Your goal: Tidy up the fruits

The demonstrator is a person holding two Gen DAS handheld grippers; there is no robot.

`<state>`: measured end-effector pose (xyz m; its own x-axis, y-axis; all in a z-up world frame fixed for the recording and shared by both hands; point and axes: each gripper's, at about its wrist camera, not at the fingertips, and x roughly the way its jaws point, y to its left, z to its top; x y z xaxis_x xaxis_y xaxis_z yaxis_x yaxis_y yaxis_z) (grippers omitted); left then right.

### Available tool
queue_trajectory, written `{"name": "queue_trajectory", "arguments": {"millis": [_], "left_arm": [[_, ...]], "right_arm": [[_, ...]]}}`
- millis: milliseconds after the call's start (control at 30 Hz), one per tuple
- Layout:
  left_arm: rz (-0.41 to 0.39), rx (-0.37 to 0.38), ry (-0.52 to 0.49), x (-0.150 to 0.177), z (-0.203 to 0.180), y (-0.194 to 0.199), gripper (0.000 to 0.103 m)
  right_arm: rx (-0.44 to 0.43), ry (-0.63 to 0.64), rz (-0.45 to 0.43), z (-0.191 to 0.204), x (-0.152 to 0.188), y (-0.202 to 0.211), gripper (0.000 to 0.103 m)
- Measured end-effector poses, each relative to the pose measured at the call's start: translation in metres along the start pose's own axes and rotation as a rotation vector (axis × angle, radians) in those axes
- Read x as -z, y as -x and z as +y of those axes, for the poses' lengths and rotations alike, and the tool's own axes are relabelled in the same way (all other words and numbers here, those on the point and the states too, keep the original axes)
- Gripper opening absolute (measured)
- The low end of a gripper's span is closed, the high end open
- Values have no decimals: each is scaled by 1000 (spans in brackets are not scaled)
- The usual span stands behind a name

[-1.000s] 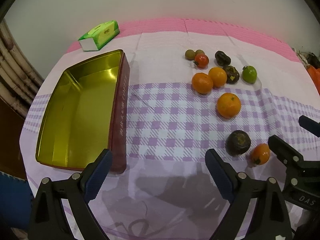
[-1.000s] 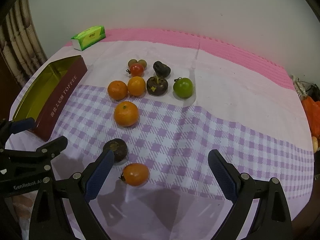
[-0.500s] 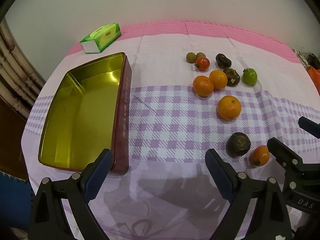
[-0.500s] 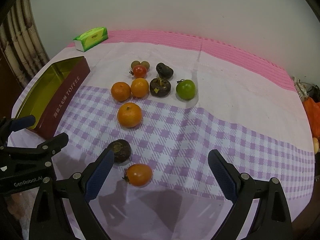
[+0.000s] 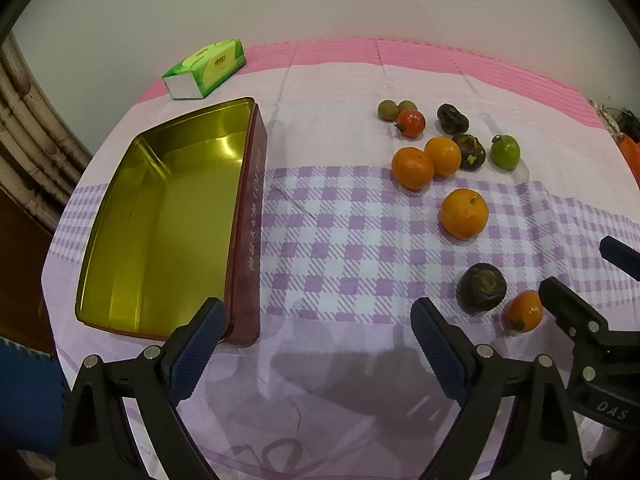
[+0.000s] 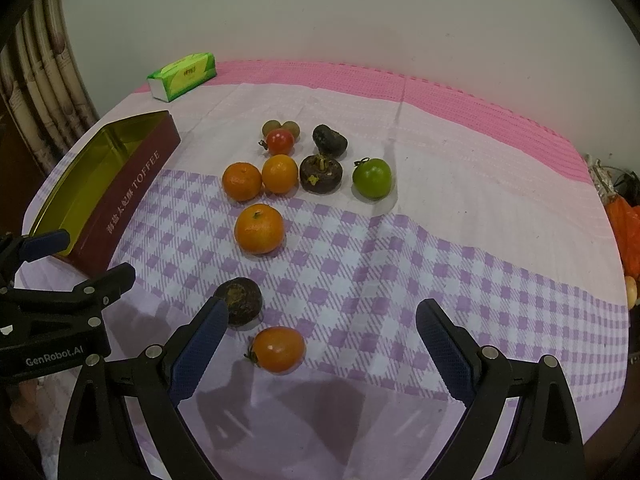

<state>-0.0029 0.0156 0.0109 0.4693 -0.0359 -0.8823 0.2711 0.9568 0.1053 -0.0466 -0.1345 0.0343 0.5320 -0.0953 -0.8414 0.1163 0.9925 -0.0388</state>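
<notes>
Small glossy orange tomato point(image 6: 279, 349) lies between the wide-open, empty right gripper point(image 6: 322, 346) fingers.
Left gripper point(image 5: 316, 344), equally spread and empty, hovers beside the gold-lined maroon tin point(image 5: 248, 216).

Toffee tin point(image 5: 168, 216) at desk point(image 5: 340, 80) left; tissue pack point(image 5: 206, 67) behind tin; fruit cluster point(image 6: 304, 164) right of tin; lone mandarin point(image 6: 259, 229) in front of cluster; mangosteen point(image 6: 239, 301) nearer still; small tomato point(image 6: 278, 349) nearest, between right tongs point(image 6: 322, 340) tips.

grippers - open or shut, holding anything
Left hand-held gripper: open, holding nothing.
Right hand-held gripper: open, holding nothing.
</notes>
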Motion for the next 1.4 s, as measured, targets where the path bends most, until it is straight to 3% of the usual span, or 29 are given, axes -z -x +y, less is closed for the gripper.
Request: {"name": "queue_trajectory", "arguments": {"millis": [1400], "left_arm": [[13, -3, 45, 1, 14, -2, 93]], "right_arm": [[-18, 49, 42, 12, 8, -9, 95]]}}
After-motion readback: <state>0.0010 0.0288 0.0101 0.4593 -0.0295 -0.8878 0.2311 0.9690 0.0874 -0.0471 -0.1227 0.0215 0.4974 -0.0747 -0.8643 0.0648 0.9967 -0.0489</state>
